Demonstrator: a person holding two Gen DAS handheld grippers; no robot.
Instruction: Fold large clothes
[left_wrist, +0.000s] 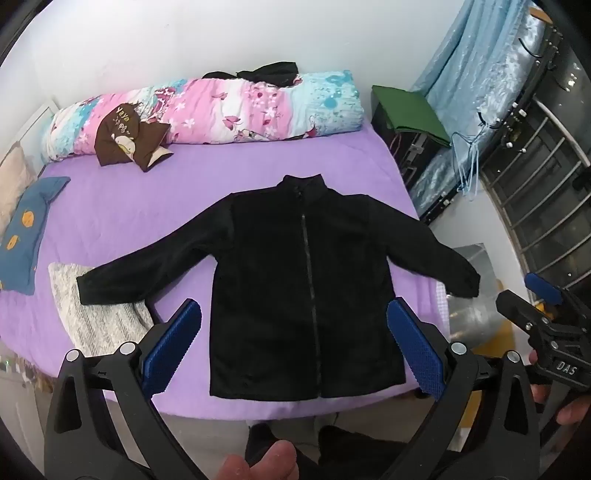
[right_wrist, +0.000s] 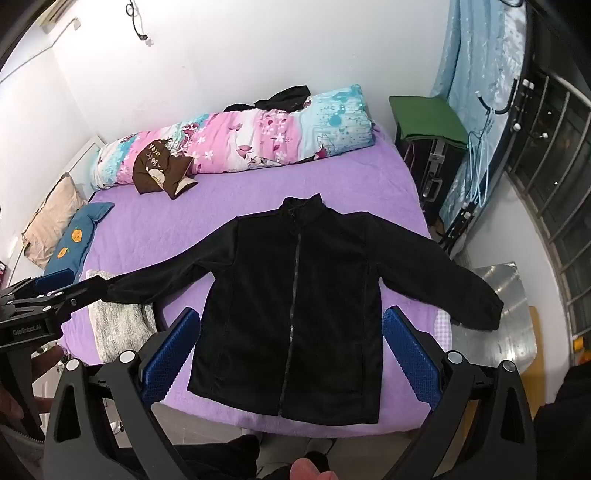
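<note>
The left claw (left_wrist: 293, 347) hangs with its blue pads spread wide, nothing between them, above the lower half of a black jacket (left_wrist: 306, 280). The right claw (right_wrist: 291, 354) is likewise wide open and empty, held over the same hem area; neither touches the cloth. In the left view the right claw shows at the right edge, beyond the jacket's cuff.

The jacket lies flat and face up on the purple bed (left_wrist: 155, 206), zipped, collar pointing to the far wall, both sleeves stretched out and down to the sides. Its hem sits near the bed's near edge. The left cuff rests on a grey knitted cloth (left_wrist: 96, 317); the right cuff reaches the bed's right edge.

Further out, a blue pillow (left_wrist: 26, 232) lies at the left, and a rolled flowered quilt (left_wrist: 221, 110) runs along the far wall with a brown garment (left_wrist: 129, 142) against it.
</note>
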